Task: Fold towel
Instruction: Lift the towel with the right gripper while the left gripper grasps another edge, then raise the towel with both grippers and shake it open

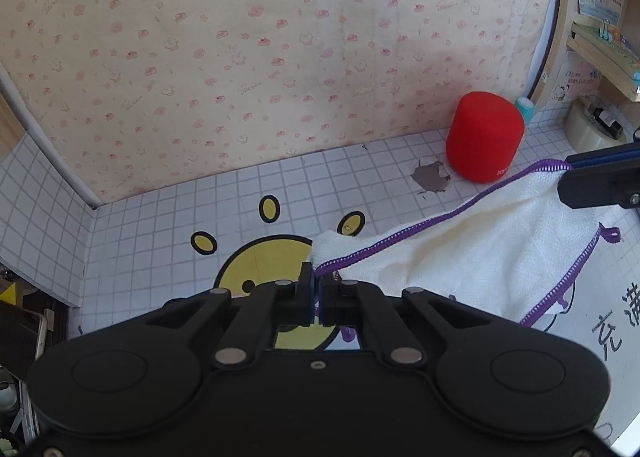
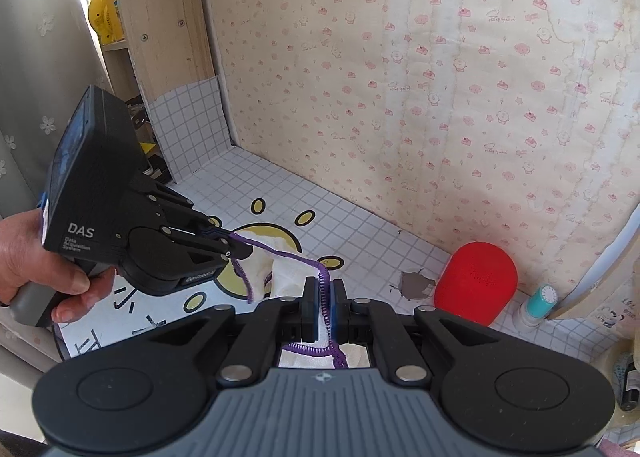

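A white towel [image 1: 480, 253] with a purple stitched hem hangs lifted above the tiled table. My left gripper [image 1: 319, 281] is shut on one corner of the towel, the purple hem pinched between its jaws. The right gripper [image 1: 576, 173] enters from the right edge and holds the far corner. In the right wrist view my right gripper [image 2: 326, 289] is shut on the towel [image 2: 286, 269] hem, and the left gripper [image 2: 236, 243], held by a hand [image 2: 44, 261], clamps the other corner. The cloth sags between the two.
A red rounded speaker [image 1: 484, 135] stands near the back wall, beside a torn spot in the table cover [image 1: 430, 177]. A teal-capped bottle [image 2: 538, 305] stands right of it. Wooden shelves [image 1: 600, 49] rise at the right; pink-patterned wallpaper [image 1: 240, 37] backs the table.
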`<state>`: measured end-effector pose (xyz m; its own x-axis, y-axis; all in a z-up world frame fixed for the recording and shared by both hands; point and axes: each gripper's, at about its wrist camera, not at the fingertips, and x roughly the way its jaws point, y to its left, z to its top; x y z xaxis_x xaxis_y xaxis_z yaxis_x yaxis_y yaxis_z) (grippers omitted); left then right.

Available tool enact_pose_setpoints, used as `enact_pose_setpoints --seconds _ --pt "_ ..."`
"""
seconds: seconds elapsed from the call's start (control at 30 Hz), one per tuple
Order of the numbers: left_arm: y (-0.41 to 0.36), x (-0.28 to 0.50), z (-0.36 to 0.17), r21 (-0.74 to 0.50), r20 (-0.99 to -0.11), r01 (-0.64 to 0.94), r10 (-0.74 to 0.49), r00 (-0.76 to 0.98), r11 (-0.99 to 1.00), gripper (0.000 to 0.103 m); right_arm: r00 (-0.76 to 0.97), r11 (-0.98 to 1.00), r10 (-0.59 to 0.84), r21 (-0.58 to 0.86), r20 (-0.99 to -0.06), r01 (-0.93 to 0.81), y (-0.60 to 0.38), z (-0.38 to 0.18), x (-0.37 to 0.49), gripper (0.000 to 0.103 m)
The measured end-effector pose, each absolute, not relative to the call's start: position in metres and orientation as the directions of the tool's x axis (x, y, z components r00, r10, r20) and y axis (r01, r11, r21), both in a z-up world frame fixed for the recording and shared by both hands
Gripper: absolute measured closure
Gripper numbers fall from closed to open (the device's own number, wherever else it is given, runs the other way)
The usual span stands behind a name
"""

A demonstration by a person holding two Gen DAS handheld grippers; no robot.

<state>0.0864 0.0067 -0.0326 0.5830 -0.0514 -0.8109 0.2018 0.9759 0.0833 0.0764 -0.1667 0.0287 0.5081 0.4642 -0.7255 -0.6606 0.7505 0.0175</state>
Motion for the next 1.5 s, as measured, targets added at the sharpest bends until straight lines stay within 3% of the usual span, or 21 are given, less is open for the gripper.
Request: enact_pose_setpoints --seconds 1.33,1.5 --pt "0.028 0.131 0.091 0.147 -0.645 0.113 0.009 0.764 0.983 0.101 0.667 0.741 0.486 -0.139 -0.565 -0.657 -0.143 0.115 0.134 0.098" --pt "0.033 0.117 0.088 0.163 -0.656 0.114 0.022 0.754 0.98 0.101 0.658 0.728 0.499 -0.138 -0.564 -0.671 -0.142 0.117 0.129 0.098"
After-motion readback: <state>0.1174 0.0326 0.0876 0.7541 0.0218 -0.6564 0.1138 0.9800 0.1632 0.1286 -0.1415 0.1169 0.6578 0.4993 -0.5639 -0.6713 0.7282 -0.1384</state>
